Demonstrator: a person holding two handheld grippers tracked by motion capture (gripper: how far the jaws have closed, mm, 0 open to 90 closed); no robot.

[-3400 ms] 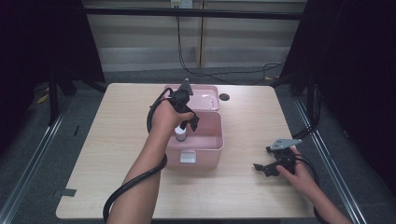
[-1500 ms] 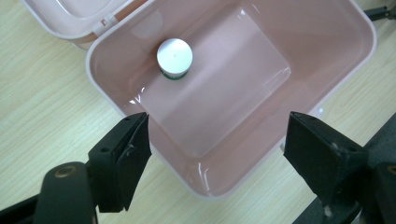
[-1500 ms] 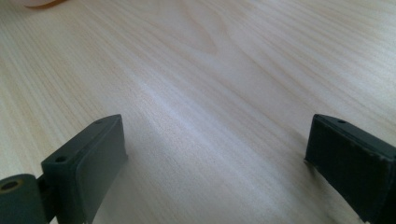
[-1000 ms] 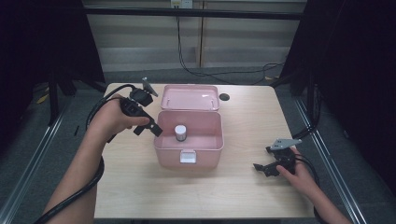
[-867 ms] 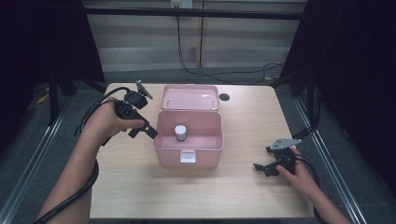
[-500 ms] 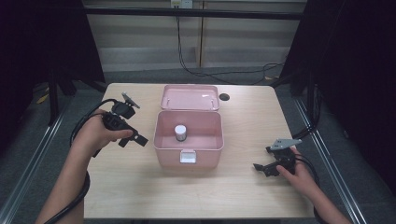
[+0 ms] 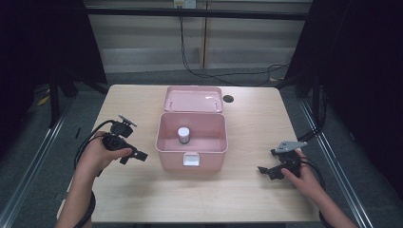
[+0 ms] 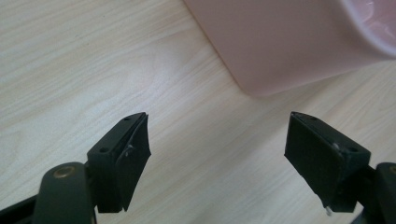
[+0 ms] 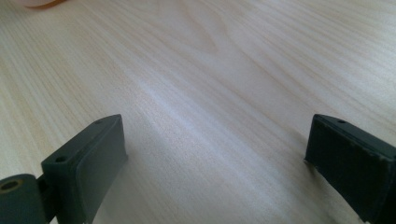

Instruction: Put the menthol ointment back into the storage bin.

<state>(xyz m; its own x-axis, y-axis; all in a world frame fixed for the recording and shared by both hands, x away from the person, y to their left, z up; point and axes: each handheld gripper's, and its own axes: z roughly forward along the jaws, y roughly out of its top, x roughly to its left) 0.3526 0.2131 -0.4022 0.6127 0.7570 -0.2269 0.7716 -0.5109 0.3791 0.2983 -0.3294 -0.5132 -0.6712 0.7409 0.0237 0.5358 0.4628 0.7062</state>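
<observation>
From above, one open pink box (image 7: 191,142) sits mid-desk (image 7: 247,199) with its lid (image 7: 194,99) folded back and one small white-capped jar (image 7: 184,135) standing inside. The left gripper (image 8: 217,158) view catches just the box's outer corner, its fingers wide apart and empty. The right gripper (image 9: 215,163), well right of the box, has fingers spread over bare wood

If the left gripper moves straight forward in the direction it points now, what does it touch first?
Probably the pink box. The left gripper, jaws open and empty, points over bare table toward the box's lower corner. Depth is unclear, so it might graze the tabletop before the box wall.
</observation>
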